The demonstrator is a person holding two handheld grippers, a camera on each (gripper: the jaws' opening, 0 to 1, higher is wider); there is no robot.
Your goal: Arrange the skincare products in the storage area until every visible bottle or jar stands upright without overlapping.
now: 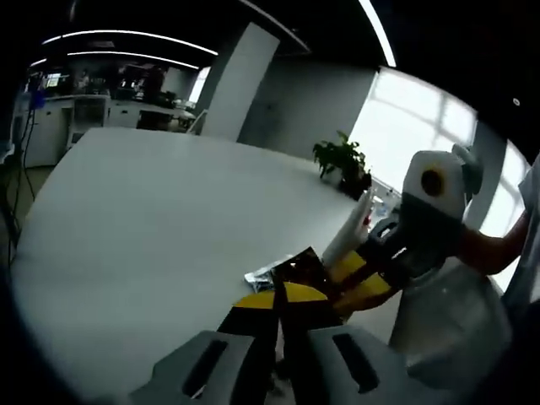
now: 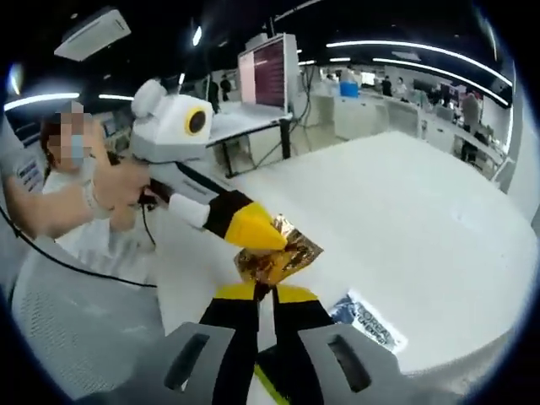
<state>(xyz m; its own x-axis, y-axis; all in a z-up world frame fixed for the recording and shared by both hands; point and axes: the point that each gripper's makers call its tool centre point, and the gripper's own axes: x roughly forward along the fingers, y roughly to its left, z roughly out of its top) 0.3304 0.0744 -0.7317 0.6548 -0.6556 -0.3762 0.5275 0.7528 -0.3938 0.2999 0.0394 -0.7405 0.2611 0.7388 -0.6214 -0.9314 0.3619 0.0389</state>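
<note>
A crinkled gold foil packet (image 2: pixel 283 253) hangs above the white table (image 2: pixel 405 202), pinched from two sides. My right gripper (image 2: pixel 266 291) is shut on its lower edge. My left gripper (image 2: pixel 257 232) comes in from the left and is shut on its upper edge. In the left gripper view the packet (image 1: pixel 302 263) looks dark, with my left gripper (image 1: pixel 283 291) shut under it and my right gripper (image 1: pixel 350 278) clamped on from the right. A flat printed sachet (image 2: pixel 367 319) lies on the table beside them, also visible as a silvery sachet (image 1: pixel 266 274). A slim white tube-like thing (image 1: pixel 350 228) rises behind the packet.
The broad white table (image 1: pixel 152 219) stretches away to the left. A potted plant (image 1: pixel 342 164) stands at its far edge by the window. A person (image 2: pixel 76 194) stands close on the left, holding the left gripper. Desks and a monitor (image 2: pixel 270 72) lie beyond the table.
</note>
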